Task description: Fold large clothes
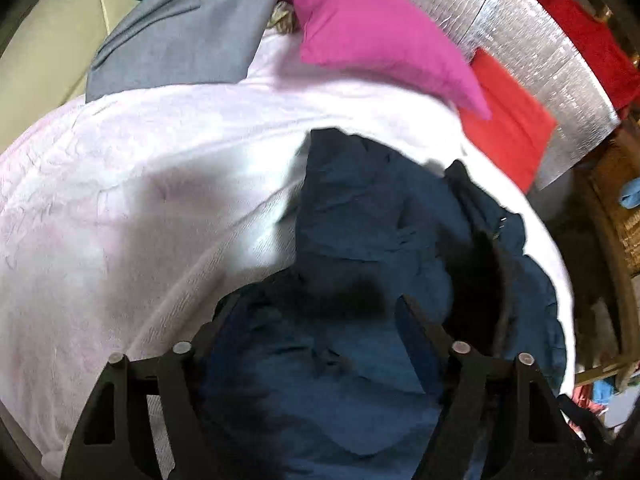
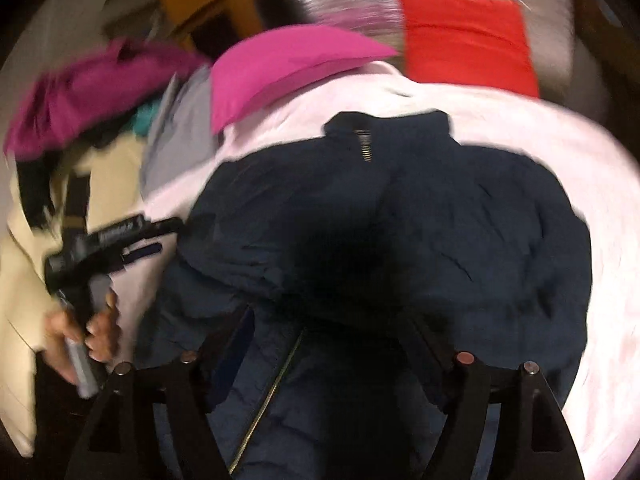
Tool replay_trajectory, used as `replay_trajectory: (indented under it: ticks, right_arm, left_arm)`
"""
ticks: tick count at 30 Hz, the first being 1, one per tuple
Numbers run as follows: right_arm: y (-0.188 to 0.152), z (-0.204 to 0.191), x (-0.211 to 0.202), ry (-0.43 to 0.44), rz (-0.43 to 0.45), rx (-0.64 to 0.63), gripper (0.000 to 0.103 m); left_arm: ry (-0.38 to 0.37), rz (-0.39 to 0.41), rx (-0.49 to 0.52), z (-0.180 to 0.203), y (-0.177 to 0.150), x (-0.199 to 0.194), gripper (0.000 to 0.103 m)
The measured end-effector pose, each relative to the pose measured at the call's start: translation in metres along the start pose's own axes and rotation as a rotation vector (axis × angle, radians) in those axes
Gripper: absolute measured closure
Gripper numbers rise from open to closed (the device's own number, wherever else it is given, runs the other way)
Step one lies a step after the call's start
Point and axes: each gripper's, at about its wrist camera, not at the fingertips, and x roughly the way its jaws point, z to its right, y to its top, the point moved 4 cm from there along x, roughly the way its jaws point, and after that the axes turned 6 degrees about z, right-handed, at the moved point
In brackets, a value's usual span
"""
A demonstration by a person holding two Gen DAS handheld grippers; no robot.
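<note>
Navy jacket (image 2: 400, 220) flat on pale bedspread (image 1: 120, 200), under both grippers; left gripper (image 1: 320, 312) and right gripper (image 2: 332, 320) jaws apart, nothing held.

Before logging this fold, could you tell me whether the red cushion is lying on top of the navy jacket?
No, the red cushion lies apart from the navy jacket.
</note>
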Motion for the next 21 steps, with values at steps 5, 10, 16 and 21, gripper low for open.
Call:
replay_trajectory:
  ticks: [5, 10, 16, 21]
  right_arm:
    - [0.007, -0.03, 0.037, -0.188, -0.05, -0.268, 0.02]
    - [0.024, -0.021, 0.055, -0.326, 0.002, -0.276, 0.035]
    - [0.031, 0.084, 0.0, -0.037, 0.256, 0.447, 0.041]
    - [-0.035, 0.154, -0.004, 0.114, 0.267, 0.769, 0.038]
  left_arm:
    - [0.045, -0.041, 0.062, 0.02, -0.008, 0.02, 0.031]
    - [0.043, -0.046, 0.08, 0.018, -0.008, 0.022, 0.031]
    - [0.061, -0.055, 0.127, 0.024, -0.013, 0.024, 0.031]
    - [0.075, -0.05, 0.14, 0.028, -0.015, 0.022, 0.031]
